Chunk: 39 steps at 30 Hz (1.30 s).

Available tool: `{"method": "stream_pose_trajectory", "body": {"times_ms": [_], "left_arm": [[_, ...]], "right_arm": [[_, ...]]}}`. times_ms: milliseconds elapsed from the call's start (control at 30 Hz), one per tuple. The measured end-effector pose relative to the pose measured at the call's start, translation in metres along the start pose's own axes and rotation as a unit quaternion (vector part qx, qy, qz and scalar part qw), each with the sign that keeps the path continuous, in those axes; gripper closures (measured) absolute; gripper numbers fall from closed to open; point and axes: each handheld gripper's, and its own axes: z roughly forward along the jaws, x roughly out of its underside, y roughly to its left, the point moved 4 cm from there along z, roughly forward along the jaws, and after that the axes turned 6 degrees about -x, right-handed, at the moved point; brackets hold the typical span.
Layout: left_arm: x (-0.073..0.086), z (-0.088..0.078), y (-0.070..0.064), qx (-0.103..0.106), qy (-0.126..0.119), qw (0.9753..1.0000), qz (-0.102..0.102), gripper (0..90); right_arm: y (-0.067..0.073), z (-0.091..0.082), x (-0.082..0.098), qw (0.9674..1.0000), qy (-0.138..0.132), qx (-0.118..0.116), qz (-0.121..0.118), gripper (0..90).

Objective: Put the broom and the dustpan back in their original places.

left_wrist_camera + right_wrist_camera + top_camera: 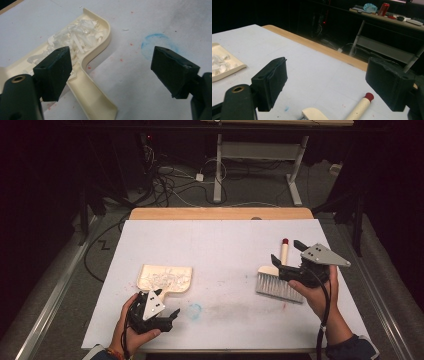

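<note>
Nearest, the left gripper gapes empty just short of the dustpan, rigid and light, best pinched by its handle; shavings could spill. Right of the dustpan, the brush lies under the wide-open right gripper.

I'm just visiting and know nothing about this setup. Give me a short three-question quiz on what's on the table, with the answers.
1. True or false: the dustpan already holds white scraps.
2. Which lies nearer the right gripper? A. the dustpan B. the brush C. the blue ring mark
3. Fill in: both the left gripper and the right gripper are ____ and hold nothing.

Key: 1 true; 2 B; 3 open.
</note>
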Motion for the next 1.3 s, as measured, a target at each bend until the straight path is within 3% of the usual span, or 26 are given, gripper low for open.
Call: {"method": "stream_pose_trajectory", "body": {"times_ms": [733, 1300], "left_arm": [[0.000, 0.001, -0.002, 0.002, 0.004, 1.0000, 0.006, 16.8], [0.000, 0.002, -0.004, 0.004, 0.007, 0.9999, 0.012, 16.8]], "right_arm": [[0.014, -0.009, 0.013, 0.9993, 0.024, -0.015, -0.024, 19.5], [0.013, -0.024, 0.025, 0.9987, 0.032, -0.012, -0.039, 19.4]]}}
